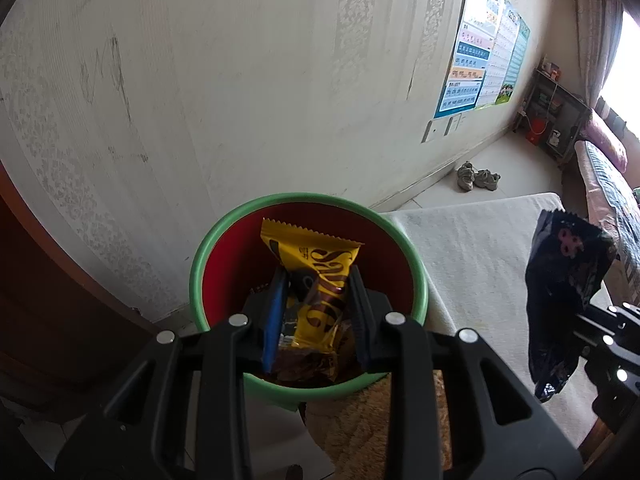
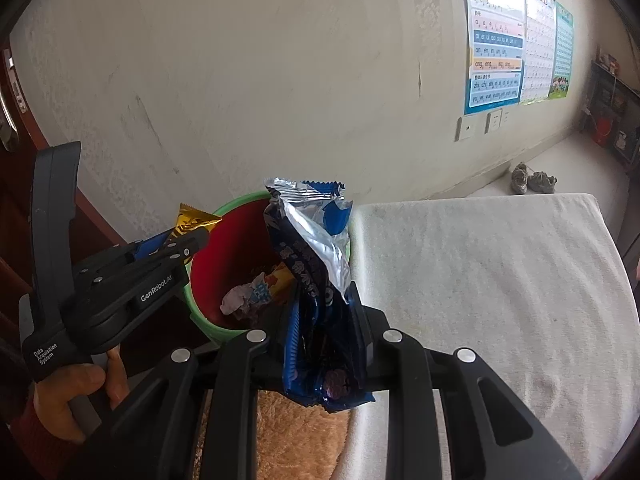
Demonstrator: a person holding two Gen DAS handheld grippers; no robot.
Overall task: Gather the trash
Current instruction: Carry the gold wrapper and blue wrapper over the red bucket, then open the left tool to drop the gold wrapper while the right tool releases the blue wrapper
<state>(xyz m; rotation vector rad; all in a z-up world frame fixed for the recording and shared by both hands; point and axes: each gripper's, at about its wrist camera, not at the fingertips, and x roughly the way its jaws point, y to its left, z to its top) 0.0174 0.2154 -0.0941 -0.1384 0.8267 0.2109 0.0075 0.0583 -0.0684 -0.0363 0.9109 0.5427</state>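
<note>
A pale patterned wall (image 1: 240, 80) fills most of both views, with bright charts (image 2: 498, 48) pinned at the upper right and a pair of shoes (image 1: 478, 178) on the floor below them. A white padded table (image 2: 500, 280) spreads across the right of each frame, and a tan fluffy mat (image 2: 296, 436) shows at the bottom centre.

Just beside the table's near corner, at the centre of the left wrist view, stands a red bin with a green rim (image 1: 224, 224). Crumpled wrappers (image 2: 256, 298) lie at its bottom.

The left tongs (image 1: 316, 276) are closed on a yellow snack wrapper (image 1: 316, 276), held directly over the bin's opening; in the right wrist view they reach in from the left, the wrapper's gold end poking past the fingertips.

The right tongs (image 2: 326, 296) are clamped on a dark blue foil wrapper (image 2: 316, 248), torn open with its silver lining showing, held upright near the bin's right rim, over the table edge.
</note>
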